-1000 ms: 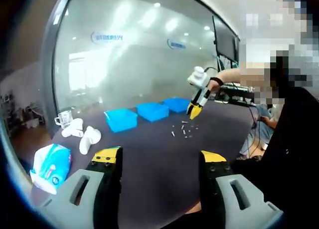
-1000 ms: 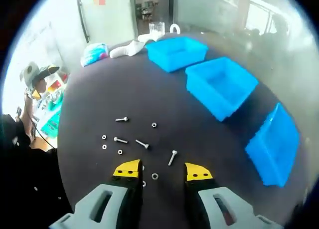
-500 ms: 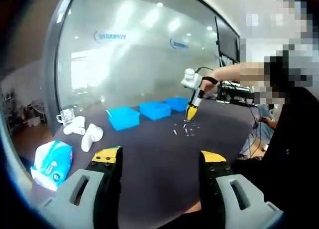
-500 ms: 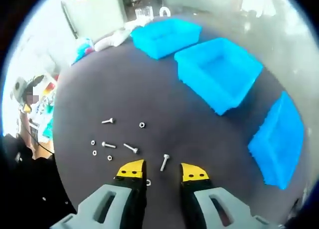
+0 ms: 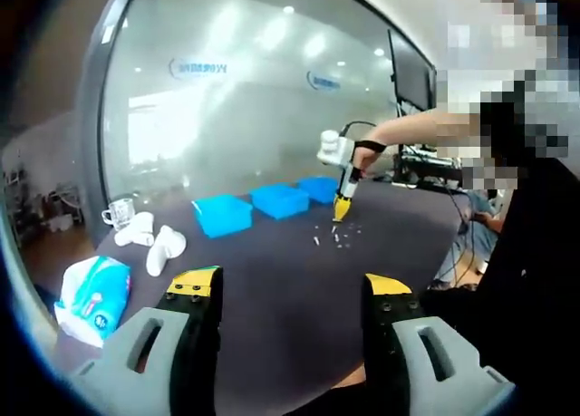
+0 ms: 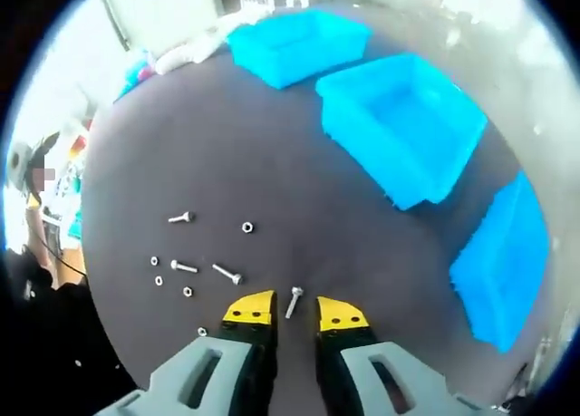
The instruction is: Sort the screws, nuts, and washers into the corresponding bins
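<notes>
In the right gripper view my right gripper [image 6: 295, 311] is low over the dark table [image 6: 299, 180]. Its jaws are narrowly open, one on each side of a small screw [image 6: 294, 301] lying on the table, and they do not touch it. More screws [image 6: 228, 274], a nut [image 6: 246, 227] and washers [image 6: 159, 280] lie scattered to the left. Three blue bins [image 6: 408, 126] stand beyond in a row. The left gripper view shows the right gripper [image 5: 340, 203] from afar, tip down over the scattered screws [image 5: 335, 237]. My left gripper [image 5: 290, 289] is open and holds nothing.
At the table's left end lie a tissue pack [image 5: 91, 298], white objects [image 5: 154, 244] and a glass cup [image 5: 116, 215]. A glass wall rises behind the bins [image 5: 222, 215]. A person's arm [image 5: 408, 135] reaches over the table from the right.
My right gripper has come down over the screws and its jaws have narrowed around one screw. The left gripper has stayed where it was.
</notes>
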A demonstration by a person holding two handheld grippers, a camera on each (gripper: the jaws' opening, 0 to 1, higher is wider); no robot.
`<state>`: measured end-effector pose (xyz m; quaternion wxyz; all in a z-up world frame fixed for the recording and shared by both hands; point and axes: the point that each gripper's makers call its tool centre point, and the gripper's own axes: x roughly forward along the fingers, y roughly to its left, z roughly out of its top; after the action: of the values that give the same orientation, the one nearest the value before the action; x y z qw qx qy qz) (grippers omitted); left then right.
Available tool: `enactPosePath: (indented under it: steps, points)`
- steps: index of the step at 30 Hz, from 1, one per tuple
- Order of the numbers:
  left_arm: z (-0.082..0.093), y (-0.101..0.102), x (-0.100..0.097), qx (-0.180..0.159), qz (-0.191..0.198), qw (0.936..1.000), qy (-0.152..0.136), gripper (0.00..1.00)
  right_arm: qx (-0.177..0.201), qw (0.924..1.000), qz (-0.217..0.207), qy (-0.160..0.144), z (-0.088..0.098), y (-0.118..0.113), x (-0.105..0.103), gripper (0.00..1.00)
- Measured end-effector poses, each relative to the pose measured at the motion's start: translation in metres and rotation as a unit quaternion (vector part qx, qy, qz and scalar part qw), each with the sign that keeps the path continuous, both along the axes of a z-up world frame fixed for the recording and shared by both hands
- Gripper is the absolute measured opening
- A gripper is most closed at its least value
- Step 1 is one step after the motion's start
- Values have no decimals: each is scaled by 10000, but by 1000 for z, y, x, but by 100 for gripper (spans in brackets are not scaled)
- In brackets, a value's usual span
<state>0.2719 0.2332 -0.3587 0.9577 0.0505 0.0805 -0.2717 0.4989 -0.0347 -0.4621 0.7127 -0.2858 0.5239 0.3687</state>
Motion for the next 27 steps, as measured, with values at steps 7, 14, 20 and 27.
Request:
enactPosePath:
  steps: [7, 14, 20, 27]
  points:
    - [-1, 1, -1, -1, 11, 10000, 17, 61, -165, 9998, 111, 50, -8, -2, -3, 6]
    - [-1, 2, -1, -37, 20, 10000, 14, 61, -128, 9997, 107, 178, -7, 2, -5, 0]
    - [0, 3, -2, -48, 28, 10000, 4, 61, -144, 9997, 133, 171, -7, 2, -5, 0]
    - [3, 3, -2, -67, 53, 10000, -33, 61, -44, 9995, 215, 223, -1, 4, -19, 0]
